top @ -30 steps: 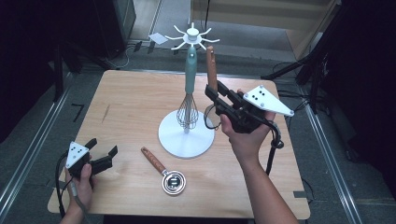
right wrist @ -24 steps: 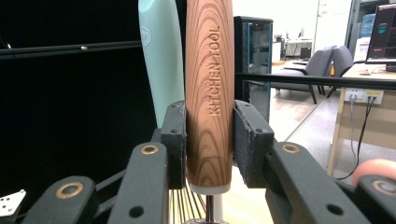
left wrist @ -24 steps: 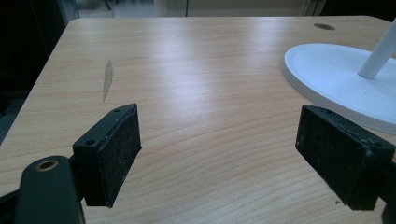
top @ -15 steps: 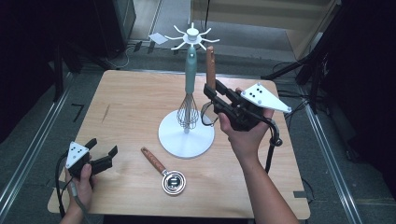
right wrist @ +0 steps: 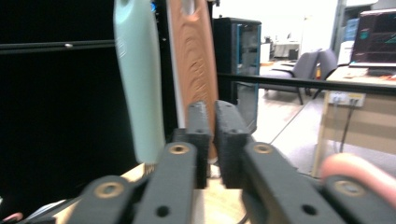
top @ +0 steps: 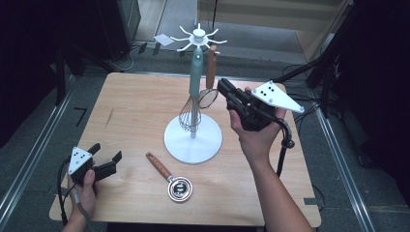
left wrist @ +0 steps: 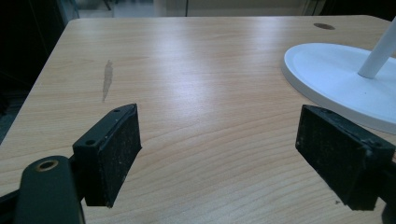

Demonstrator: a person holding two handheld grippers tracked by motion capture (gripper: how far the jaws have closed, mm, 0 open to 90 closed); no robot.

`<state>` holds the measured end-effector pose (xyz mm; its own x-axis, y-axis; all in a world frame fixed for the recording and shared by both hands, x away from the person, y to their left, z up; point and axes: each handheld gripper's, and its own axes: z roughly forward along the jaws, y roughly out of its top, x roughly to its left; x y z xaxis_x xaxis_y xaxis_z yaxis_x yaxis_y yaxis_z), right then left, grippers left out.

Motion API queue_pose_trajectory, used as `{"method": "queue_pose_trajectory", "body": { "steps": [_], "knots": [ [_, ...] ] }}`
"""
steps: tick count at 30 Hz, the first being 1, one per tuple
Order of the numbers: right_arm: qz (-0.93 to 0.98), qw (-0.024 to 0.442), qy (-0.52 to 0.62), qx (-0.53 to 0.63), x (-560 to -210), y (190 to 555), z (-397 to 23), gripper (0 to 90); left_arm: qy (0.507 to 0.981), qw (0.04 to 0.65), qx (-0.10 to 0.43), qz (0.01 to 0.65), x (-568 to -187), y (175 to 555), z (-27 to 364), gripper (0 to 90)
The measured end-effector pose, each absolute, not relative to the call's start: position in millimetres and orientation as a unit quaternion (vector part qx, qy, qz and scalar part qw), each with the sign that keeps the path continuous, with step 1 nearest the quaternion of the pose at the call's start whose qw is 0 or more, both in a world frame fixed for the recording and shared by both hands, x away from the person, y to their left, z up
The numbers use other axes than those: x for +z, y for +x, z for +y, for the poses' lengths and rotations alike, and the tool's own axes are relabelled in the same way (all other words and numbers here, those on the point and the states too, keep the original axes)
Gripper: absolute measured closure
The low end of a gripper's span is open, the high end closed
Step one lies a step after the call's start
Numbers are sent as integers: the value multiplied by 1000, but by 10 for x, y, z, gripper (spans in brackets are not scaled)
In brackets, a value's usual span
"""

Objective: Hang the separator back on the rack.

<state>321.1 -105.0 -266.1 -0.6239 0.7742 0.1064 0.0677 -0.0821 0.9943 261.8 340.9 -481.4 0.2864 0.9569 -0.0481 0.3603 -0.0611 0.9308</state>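
On the rack (top: 193, 140), whisk (top: 188, 116), strainer (top: 209, 84)

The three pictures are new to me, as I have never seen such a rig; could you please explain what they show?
There is no robot here: a person holds a hand tool with two jaws in each hand. The high view looks down on a wooden table. Each of the other two pictures comes from a camera on one tool, looking along its jaws. On the table stands a white rack, with a whisk and a wooden-handled strainer hanging from it. A small scoop lies in front of it. The left gripper rests open, holding nothing. The right gripper is raised beside the strainer. Its jaws have just closed, and I see nothing between them.
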Motion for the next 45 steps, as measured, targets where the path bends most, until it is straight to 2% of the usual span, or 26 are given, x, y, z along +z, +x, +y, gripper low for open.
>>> {"method": "queue_pose_trajectory", "body": {
  "steps": [10, 18, 45],
  "knots": [
    [612, 293, 326, 658, -2412, 3316, -1059, 900, 653, 465, 321, 504, -4813, 2618, 3409, 144],
    [607, 291, 316, 669, -2232, 3375, -1044, 900, 652, 466, 320, 505, -4814, 2617, 3413, 144],
    [611, 268, 285, 688, -2097, 3300, -983, 900, 654, 465, 320, 504, -4813, 2618, 3411, 144]
  ]
}}
